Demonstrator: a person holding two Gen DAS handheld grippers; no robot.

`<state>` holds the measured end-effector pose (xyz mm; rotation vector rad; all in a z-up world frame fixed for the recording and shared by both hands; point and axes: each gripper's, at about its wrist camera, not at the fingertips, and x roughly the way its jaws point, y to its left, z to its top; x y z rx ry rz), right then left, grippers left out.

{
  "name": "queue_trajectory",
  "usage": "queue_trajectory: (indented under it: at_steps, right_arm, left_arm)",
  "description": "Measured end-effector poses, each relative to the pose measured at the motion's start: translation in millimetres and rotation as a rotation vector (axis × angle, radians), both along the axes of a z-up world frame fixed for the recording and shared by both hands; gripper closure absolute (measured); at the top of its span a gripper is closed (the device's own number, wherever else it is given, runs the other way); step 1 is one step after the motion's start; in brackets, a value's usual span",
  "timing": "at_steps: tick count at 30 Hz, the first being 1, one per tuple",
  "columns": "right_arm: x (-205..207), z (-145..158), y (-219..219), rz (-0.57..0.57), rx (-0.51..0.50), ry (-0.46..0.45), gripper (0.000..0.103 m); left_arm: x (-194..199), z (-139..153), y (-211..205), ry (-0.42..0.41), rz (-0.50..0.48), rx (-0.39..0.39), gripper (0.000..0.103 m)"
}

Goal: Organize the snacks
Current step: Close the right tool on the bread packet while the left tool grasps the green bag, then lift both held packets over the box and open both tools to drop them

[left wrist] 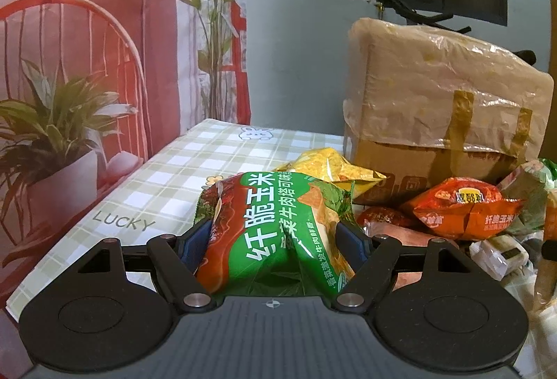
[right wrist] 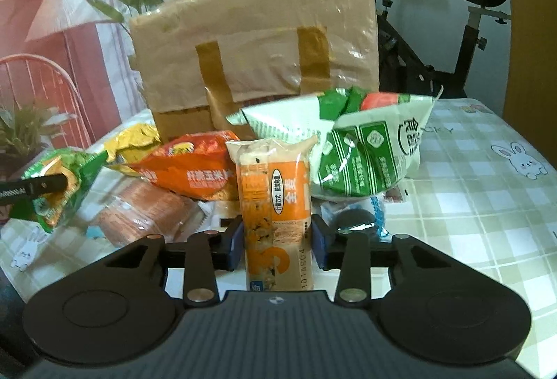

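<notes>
between left gripper fingers: green bag (pinched)

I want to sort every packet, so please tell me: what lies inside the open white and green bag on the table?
Inside the white and green bag, small green packets and one red packet show at the opening. Whatever lies deeper is hidden by the bag's wall.

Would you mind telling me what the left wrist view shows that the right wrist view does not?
Only the left wrist view shows the left gripper clamped on the green corn chip bag. Only the right wrist view shows the right gripper holding the orange bread packet, the big green-and-white bag and an exercise bike. Both show the taped cardboard box and the orange snack bag.
</notes>
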<state>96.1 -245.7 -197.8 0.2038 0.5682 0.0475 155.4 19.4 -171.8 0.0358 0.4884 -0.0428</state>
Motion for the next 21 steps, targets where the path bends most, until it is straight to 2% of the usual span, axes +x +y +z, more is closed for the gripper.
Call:
queue_trajectory:
  at_steps: [7, 11, 17, 21]
  right_arm:
    - [-6, 16, 2, 0.027, 0.007, -0.068, 0.062]
    - [-9, 36, -2, 0.027, -0.001, -0.135, 0.062]
    - [-5, 68, -18, 0.011, 0.039, -0.238, 0.062]
    - [-2, 83, -23, 0.014, 0.035, -0.296, 0.062]
  left_arm:
    - [-3, 17, -1, -0.047, 0.011, 0.002, 0.024]
    - [-2, 46, 1, -0.122, 0.009, -0.016, 0.024]
    - [0, 86, -12, -0.232, -0.02, -0.038, 0.024]
    - [6, 103, -30, -0.269, -0.047, -0.044, 0.024]
